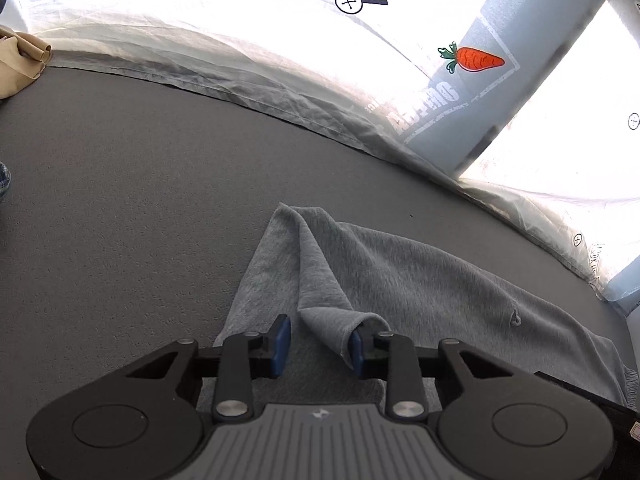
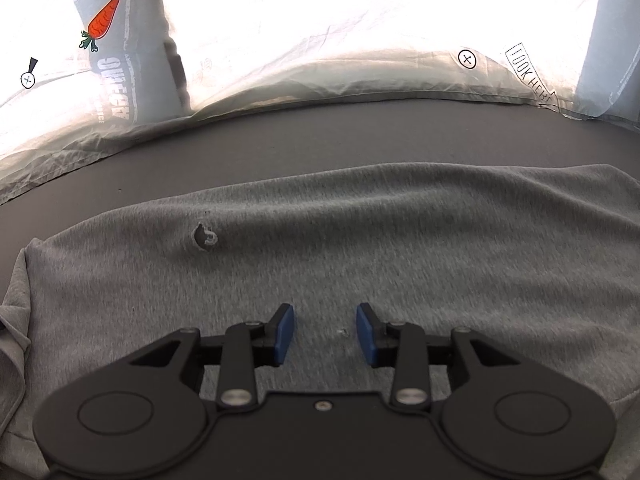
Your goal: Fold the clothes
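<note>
Here the left gripper [image 1: 319, 342] is gaping wide over the grey garment [image 1: 400, 280], a raised fold brushing its right pad [image 1: 357, 350]. The right gripper [image 2: 325, 333] is hovering equally wide above the same garment [image 2: 360, 240], which is lying spread on the dark table [image 2: 360, 136] beside a small hole [image 2: 205, 236].

1. One grey garment [image 2: 360, 248] lies on the dark surface [image 1: 120, 200], with one small hole [image 2: 205, 236] in its cloth
2. Two grippers: left gripper [image 1: 320, 342] and right gripper [image 2: 325, 334], each with two blue pads
3. One beige cloth [image 1: 20, 60] at the far left edge
4. One carrot print [image 1: 476, 59] on the pale sheet [image 2: 320, 40]
5. One checked scrap at the left view's edge, too little shown to identify
</note>
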